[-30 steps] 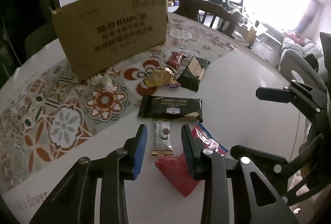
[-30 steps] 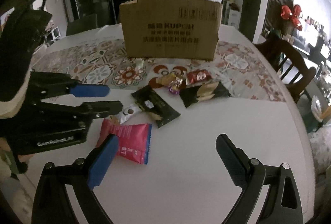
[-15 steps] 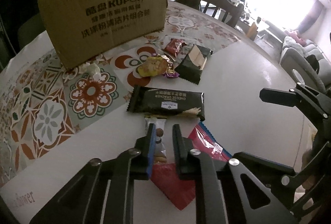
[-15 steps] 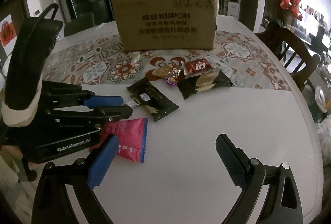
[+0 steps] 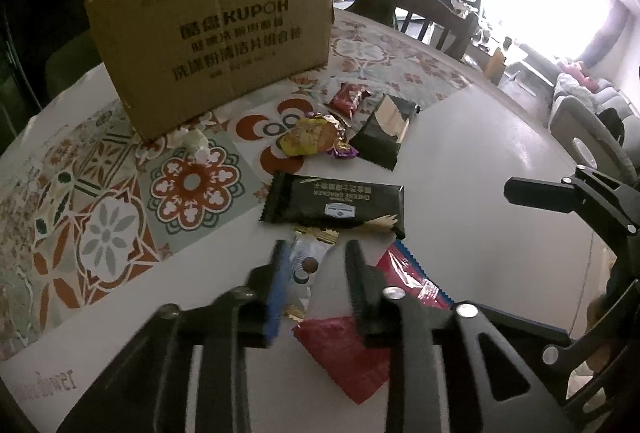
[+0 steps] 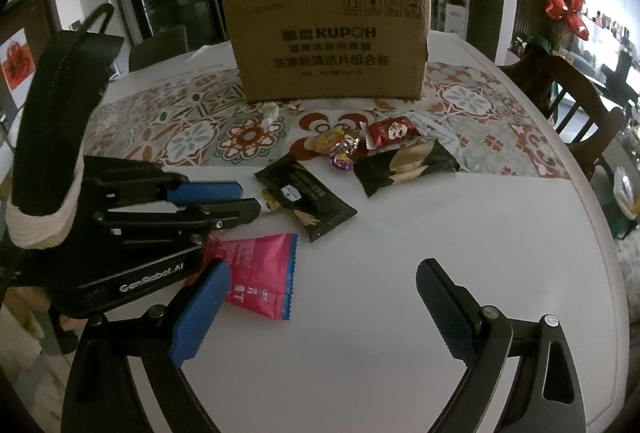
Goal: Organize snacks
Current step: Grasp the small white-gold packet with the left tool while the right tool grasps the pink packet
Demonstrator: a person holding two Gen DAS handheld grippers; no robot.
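Your left gripper (image 5: 314,275) has its jaws opening, a narrow gap, the small white sachet (image 5: 306,265) between them and seemingly not pinched. Centre over the sachet before closing, clear of the red packet (image 5: 352,357) and the black cracker pack (image 5: 334,205). Your right gripper (image 6: 320,309) gapes wide, empty. The cardboard box (image 5: 212,45) waits beyond.

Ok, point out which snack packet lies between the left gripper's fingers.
The small white packet, between the left gripper as its jaws open; the black cracker bar and red packet lie outside.
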